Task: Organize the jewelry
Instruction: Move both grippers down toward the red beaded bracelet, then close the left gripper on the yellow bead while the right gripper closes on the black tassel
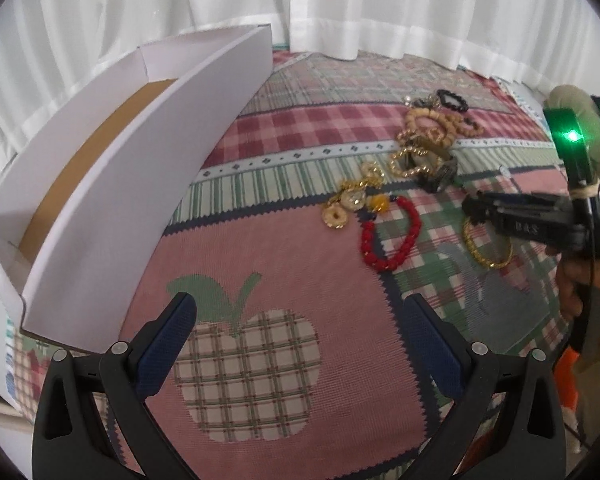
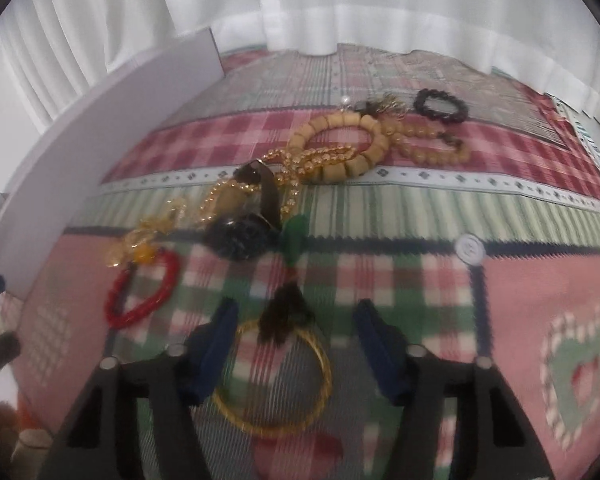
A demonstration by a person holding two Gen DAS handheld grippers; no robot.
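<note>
A heap of jewelry lies on a patchwork cloth [image 1: 284,264]: a red bead bracelet [image 1: 392,236] [image 2: 144,292], a wooden bead bracelet [image 2: 340,148], a black bead bracelet [image 2: 440,106], gold chains [image 1: 352,200] and a dark watch [image 2: 240,236]. A gold bangle [image 2: 276,380] [image 1: 488,248] lies flat nearest the front. My right gripper [image 2: 296,340] [image 1: 476,208] hangs low over it, jaws apart, left finger by the bangle's left rim and right finger clear of it. My left gripper [image 1: 300,320] stands open over the apple patch, holding nothing.
A white cardboard box [image 1: 140,168] with a brown floor stands open at the left, its long wall [image 2: 100,152] facing the jewelry. White curtains [image 1: 380,8] hang behind the table. A dark tassel [image 2: 284,316] on a green bead [image 2: 296,236] overlaps the bangle's far rim.
</note>
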